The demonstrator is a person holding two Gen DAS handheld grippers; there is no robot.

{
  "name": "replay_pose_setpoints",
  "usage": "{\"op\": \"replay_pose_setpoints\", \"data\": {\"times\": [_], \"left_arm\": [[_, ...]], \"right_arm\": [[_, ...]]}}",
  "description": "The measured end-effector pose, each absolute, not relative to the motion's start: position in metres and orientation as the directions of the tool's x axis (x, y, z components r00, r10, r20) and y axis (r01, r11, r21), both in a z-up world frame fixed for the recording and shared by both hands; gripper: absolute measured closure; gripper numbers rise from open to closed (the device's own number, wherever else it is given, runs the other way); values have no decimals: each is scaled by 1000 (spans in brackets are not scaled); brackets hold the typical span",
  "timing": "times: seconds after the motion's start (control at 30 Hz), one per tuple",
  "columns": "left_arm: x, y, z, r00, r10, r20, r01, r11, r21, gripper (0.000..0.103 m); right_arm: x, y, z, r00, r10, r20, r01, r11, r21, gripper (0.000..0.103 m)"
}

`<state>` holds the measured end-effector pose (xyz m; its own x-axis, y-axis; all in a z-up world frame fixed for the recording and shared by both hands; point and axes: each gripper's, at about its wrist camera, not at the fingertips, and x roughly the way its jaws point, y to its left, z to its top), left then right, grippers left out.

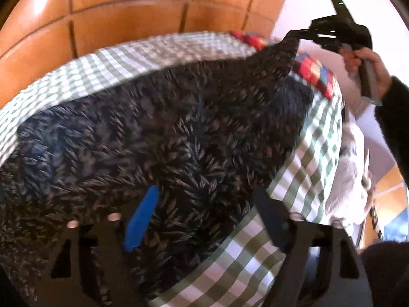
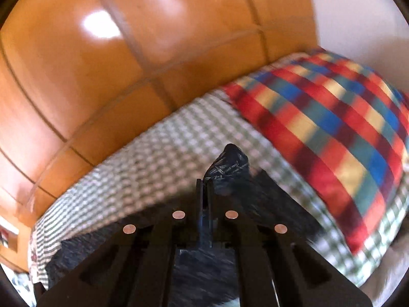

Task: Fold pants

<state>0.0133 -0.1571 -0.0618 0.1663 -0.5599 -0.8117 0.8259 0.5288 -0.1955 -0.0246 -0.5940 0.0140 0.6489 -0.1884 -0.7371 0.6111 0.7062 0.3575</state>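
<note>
**Pants lifted by one corner over the checked bed**

Pants (image 1: 163,138), one pair, dark with a fine leaf print, lie spread across the green-and-white checked bedcover (image 1: 306,168), with their far right corner pulled up off the bed. My right gripper (image 2: 204,181) has that corner: its fingers are clenched tight with a dark bunch of cloth poking out past the tips. My left gripper (image 1: 202,217) stands wide apart over the near part of the cloth; one finger (image 1: 141,218) with a blue pad lies against the fabric, the other sits over the near right edge. It grasps nothing that I can see.

What could go wrong: the right hold looks like a small pinch near the hem, so a quick pull could slip the cloth out and drop the fold. With only one corner raised and my left fingers unclosed, the pants may drag and bunch instead of folding flat. The lifted corner also hangs near the pillow and could catch on it.

Count: one pair of pants, one bedcover, one bright plaid pillow (image 2: 332,117), two grippers, and wooden panelling (image 2: 127,51) behind the bed.
</note>
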Motion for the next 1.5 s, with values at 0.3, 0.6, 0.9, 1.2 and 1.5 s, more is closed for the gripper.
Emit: {"op": "replay_pose_setpoints", "data": {"times": [0.3,0.6,0.9,1.2,1.5], "left_arm": [[25,-156,-66,178,-517,-837,836,528,-148,95],[46,-130,-32,77,-697,-713,802,468,-371,98],[22,-139,-69,-35,-649,-760,833,401,-381,97],[19,-134,-75,-27,-651,-758,805,436,-403,96],[11,-130,-67,-25,-679,-734,791,436,-430,61]], "right_arm": [[-42,-608,-28,599,-155,-786,655,659,369,102],[-39,-605,16,661,-171,-731,593,716,369,102],[-101,-619,-70,553,-112,-826,713,577,399,102],[-108,-627,-85,603,-86,-793,702,530,476,101],[-116,-630,-76,610,-136,-780,720,505,476,101]]}}
